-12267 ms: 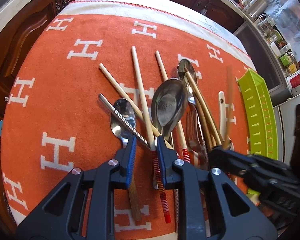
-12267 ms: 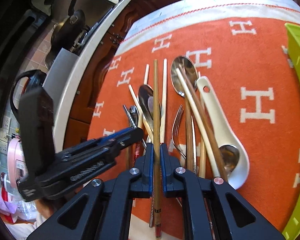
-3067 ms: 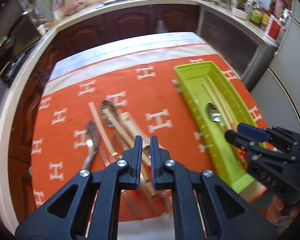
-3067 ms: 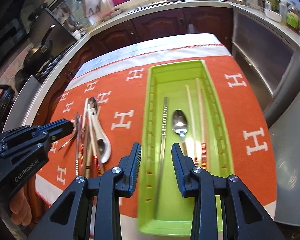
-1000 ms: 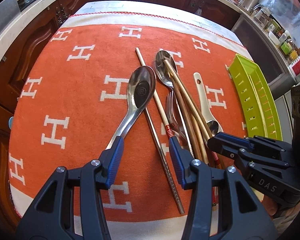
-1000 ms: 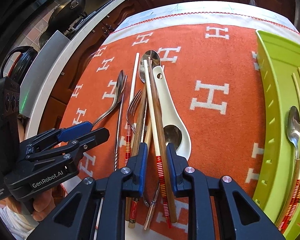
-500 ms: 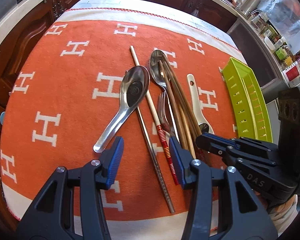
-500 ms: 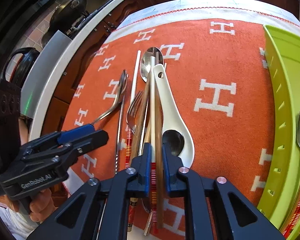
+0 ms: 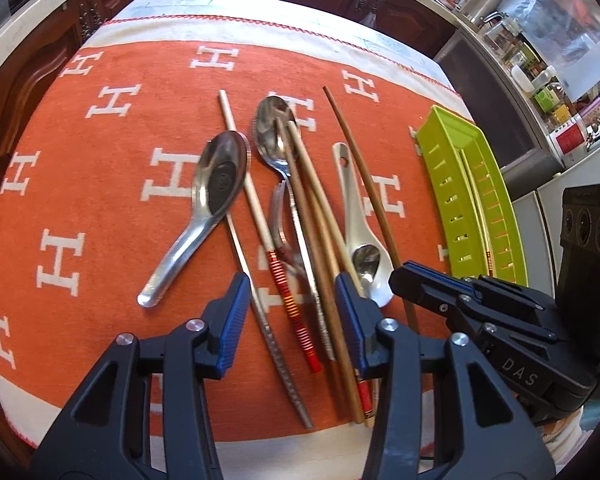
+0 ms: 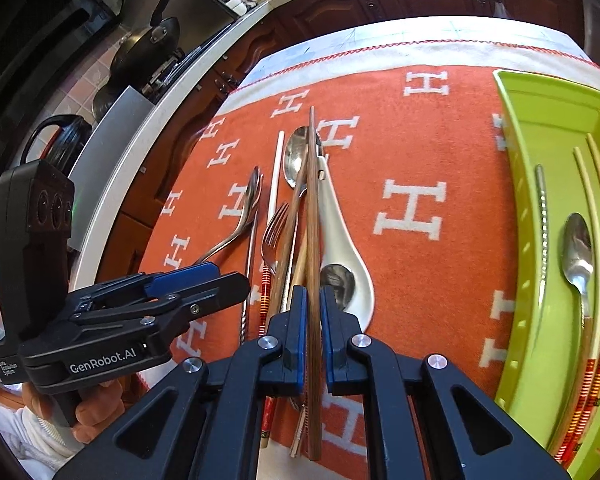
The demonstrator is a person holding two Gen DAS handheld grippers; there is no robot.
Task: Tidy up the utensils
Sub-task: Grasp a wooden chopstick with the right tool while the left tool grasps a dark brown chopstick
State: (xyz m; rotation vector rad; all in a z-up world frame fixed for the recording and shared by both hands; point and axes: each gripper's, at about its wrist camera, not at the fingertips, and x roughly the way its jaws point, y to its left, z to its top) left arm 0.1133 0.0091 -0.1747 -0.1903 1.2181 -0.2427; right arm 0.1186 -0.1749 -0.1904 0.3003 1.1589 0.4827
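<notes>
My right gripper (image 10: 313, 300) is shut on a dark brown chopstick (image 10: 312, 216) and holds it above the utensil pile; the same chopstick (image 9: 364, 176) shows in the left wrist view. My left gripper (image 9: 290, 292) is open and empty above the pile's near ends. On the orange cloth lie a steel soup spoon (image 9: 204, 208), a steel spoon (image 9: 274, 140), a fork (image 9: 280, 216), a white ceramic spoon (image 9: 358, 236), a metal chopstick (image 9: 268, 328), a red-banded chopstick (image 9: 260, 224) and wooden chopsticks (image 9: 320, 232). The green tray (image 10: 520, 184) holds a spoon (image 10: 578, 256) and chopsticks.
The orange cloth with white H marks (image 9: 100, 168) covers the table, with dark wooden cabinets and counters around it. A pan (image 10: 148, 46) sits on the stove at the far left. Jars and bottles (image 9: 540, 80) stand on the counter at the right.
My right gripper has shut on the dark brown chopstick and lifted it off the pile. My left gripper has stayed open and drawn back a little.
</notes>
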